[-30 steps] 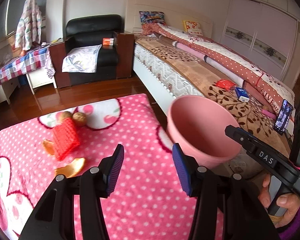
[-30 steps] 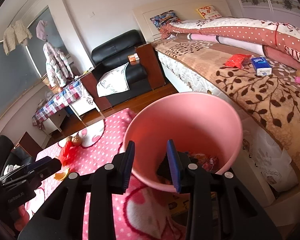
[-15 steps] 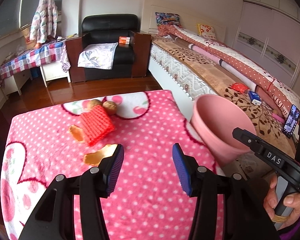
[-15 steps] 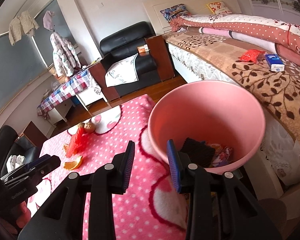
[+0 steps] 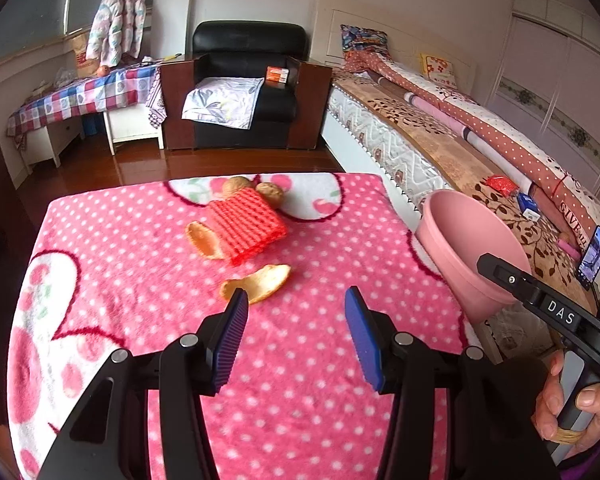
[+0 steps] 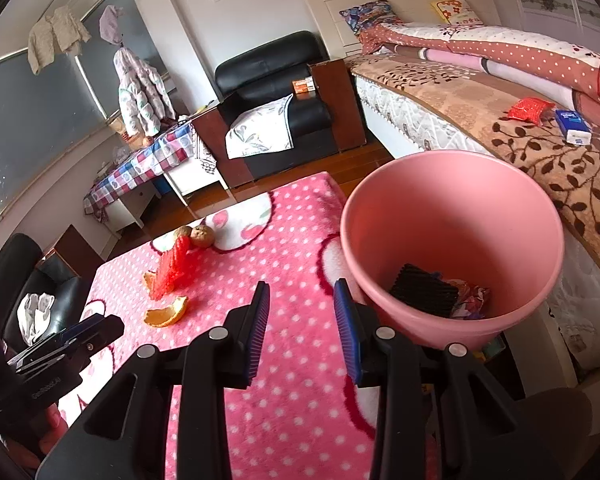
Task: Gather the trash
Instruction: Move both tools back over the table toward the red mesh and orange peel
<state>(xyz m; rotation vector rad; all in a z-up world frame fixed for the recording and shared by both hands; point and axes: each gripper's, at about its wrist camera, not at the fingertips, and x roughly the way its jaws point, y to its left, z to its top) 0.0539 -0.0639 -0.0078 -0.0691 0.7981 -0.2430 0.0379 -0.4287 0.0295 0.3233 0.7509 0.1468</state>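
Beside the table's right edge: pink bin (image 6: pixel 452 240) holding a black mesh piece (image 6: pixel 422 291) and wrappers (image 6: pixel 470 300). Orange peels (image 5: pixel 256 283) lie on the pink blanket (image 5: pixel 320 400). Left gripper (image 5: pixel 296 336) spread, empty; right gripper (image 6: pixel 302 328) part-open, empty.

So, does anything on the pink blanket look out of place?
Yes. Two orange peels, a red foam net and two walnuts lie loose there; the pink bin already holds other trash.
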